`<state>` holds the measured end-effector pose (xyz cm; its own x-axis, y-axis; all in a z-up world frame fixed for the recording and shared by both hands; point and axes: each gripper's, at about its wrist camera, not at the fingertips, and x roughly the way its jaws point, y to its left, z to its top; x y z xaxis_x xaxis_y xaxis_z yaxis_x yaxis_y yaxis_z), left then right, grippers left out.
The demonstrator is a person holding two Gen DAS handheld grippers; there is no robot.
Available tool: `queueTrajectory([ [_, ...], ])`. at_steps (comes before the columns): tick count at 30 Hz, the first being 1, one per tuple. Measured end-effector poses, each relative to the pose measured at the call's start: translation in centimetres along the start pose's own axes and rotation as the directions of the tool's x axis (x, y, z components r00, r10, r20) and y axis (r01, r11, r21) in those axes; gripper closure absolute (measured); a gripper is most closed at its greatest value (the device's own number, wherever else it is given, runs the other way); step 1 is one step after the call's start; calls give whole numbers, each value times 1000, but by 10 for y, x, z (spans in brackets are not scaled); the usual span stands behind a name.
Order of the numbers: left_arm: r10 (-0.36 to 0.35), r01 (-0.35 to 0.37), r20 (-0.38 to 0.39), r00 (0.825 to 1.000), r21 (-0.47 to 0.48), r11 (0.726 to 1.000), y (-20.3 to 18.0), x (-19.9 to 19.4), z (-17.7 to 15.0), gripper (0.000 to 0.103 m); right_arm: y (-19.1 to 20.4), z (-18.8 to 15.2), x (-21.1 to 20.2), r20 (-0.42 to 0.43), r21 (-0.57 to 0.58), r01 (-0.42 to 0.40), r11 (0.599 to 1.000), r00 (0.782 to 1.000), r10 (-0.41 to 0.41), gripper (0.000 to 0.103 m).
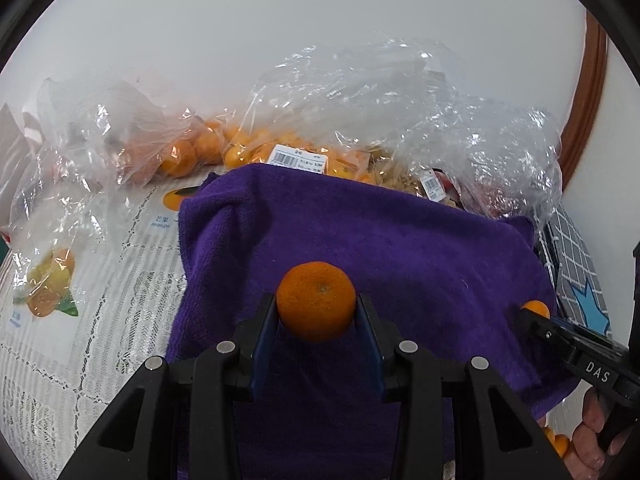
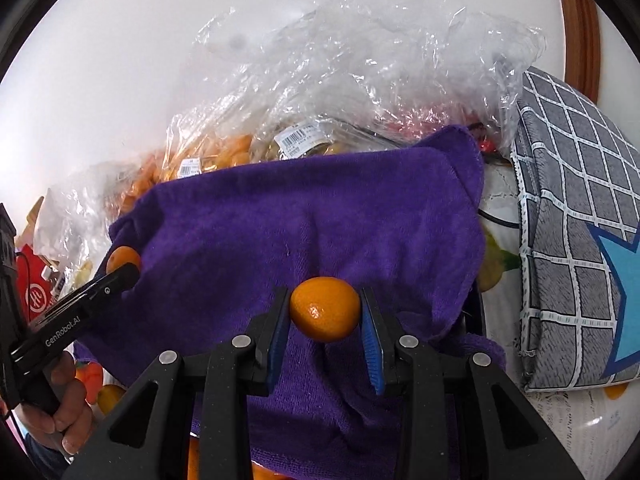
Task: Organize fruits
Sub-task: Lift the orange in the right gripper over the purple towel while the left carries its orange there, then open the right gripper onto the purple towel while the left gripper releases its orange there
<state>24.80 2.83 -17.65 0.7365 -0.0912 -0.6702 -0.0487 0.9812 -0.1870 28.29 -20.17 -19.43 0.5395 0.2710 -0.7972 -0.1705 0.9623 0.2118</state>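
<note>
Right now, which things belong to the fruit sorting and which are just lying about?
Job: left gripper holding a mandarin; right gripper holding a second mandarin; purple towel; bagged oranges.
Lying about: grey checked cushion; lace tablecloth.

Purple towel [image 1: 360, 240] hides whatever's under it; bagged fruit [image 1: 240, 148] blurred behind plastic, barcode label [image 1: 298, 160] unreadable.

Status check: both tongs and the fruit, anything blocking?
Left tongs shut on a mandarin. Right tongs shut on a second mandarin. Both over purple towel. Nothing blocking.
</note>
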Motion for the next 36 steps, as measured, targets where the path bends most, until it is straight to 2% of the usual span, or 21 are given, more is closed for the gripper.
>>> queueTrajectory([
  [17,-25,25,-6,1000,5,1000,-1,-1,-1,65,-5,-1,4,-55,20,7,1000,998,-5,68],
  [20,-39,39,5,999,-4,999,0,-4,-2,65,-6,0,0,-49,33,-5,999,999,7,62],
  [22,-43,43,20,999,-7,999,1,-7,-2,64,-6,1,-5,-45,44,-5,999,999,7,51],
  [23,-47,48,31,998,-9,999,1,-10,-3,62,-5,1,-8,-37,47,-13,999,999,15,48],
  [25,-57,58,55,997,-13,998,2,-15,-3,49,-2,1,-18,0,40,-15,999,1000,15,37],
  [31,-41,41,113,993,1,999,0,-34,-8,48,15,-1,-56,148,-25,54,998,988,-50,34],
  [34,-21,20,151,988,3,1000,2,-46,-13,48,16,-5,-76,186,-29,102,994,978,-95,34],
  [36,-22,23,165,986,-4,1000,5,-54,-15,48,15,-10,-86,183,-32,109,993,978,-102,34],
])
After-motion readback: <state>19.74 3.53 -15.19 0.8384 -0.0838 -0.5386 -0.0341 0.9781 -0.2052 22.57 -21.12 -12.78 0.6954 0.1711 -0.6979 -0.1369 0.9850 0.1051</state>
